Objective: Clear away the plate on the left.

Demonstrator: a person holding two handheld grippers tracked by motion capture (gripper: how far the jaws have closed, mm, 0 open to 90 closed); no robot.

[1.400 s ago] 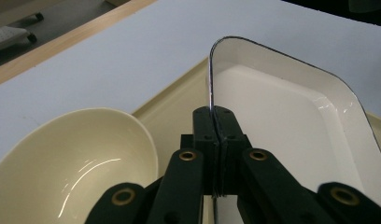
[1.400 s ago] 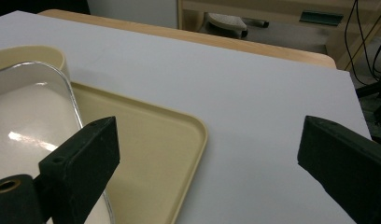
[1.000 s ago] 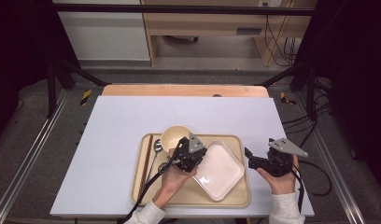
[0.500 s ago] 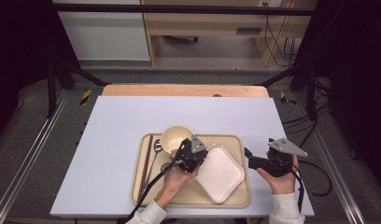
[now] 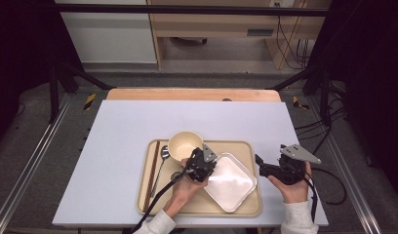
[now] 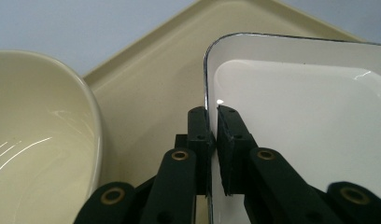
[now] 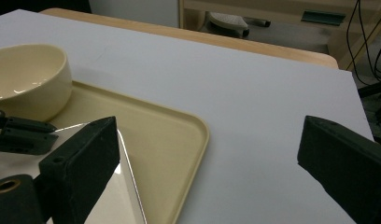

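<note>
White square plate (image 5: 229, 181) lowered flat onto tray (image 5: 246, 148), glossy, dark-rimmed, left tool (image 6: 213, 122) loosening around its rim, right tool (image 5: 258, 161) spread.

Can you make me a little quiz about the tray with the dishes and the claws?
1. What is the left claw pinching?
2. True or false: the right claw is holding the cream bowl.
3. Which lies at the tray's left edge: A) chopsticks and a spoon, B) a cup, C) a fork?

Key
1. The rim of the white square plate; its jaws have just been opening a little, with the rim between them.
2. False. Its jaws stand wide apart with nothing between them, beside the tray over the white table.
3. A.
</note>
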